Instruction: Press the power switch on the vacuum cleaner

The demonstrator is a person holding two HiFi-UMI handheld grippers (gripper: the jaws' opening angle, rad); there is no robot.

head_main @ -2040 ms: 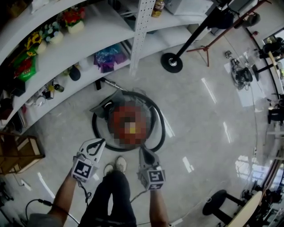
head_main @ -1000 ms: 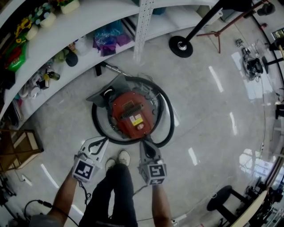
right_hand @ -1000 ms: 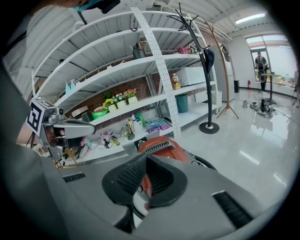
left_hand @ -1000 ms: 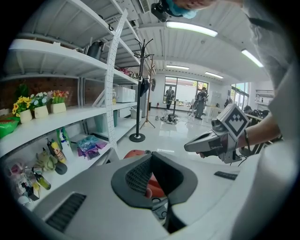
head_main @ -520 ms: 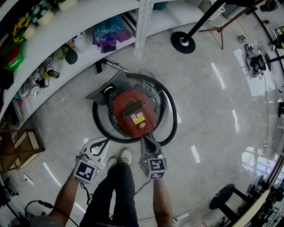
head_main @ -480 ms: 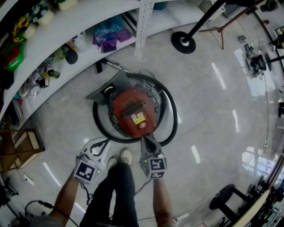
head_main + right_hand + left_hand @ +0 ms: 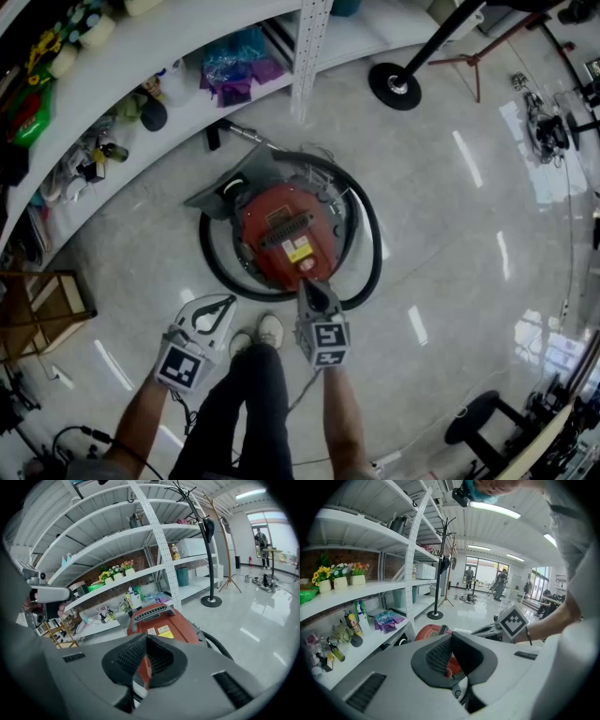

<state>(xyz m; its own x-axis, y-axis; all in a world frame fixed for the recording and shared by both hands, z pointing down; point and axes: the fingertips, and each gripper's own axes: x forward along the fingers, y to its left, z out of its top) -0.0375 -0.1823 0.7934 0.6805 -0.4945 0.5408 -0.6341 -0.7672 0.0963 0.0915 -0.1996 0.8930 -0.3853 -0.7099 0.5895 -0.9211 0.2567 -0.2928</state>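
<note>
The red canister vacuum cleaner (image 7: 286, 232) stands on the floor inside a ring of its black hose (image 7: 367, 267). It has a black handle on top, a yellow label, and a small pale round button (image 7: 305, 265) near its front edge. My right gripper (image 7: 307, 283) is shut, its tip at the vacuum's near edge, just short of that button. My left gripper (image 7: 228, 302) is shut and hangs left of it, over the hose. The vacuum (image 7: 159, 620) fills the right gripper view beyond the right gripper (image 7: 146, 639). In the left gripper view the vacuum (image 7: 433, 631) shows past the left gripper (image 7: 451, 637).
White shelving (image 7: 141, 66) with bottles, bags and flower pots curves behind the vacuum. A coat stand's round base (image 7: 395, 85) sits at the back right. A wooden stool (image 7: 37, 309) is at the left and a black stool (image 7: 473, 417) at the lower right. The person's shoes (image 7: 258, 333) are between the grippers.
My right gripper has moved forward to the vacuum's near edge, close to the pale button. The left gripper has hardly moved. The head view has shifted slightly.
</note>
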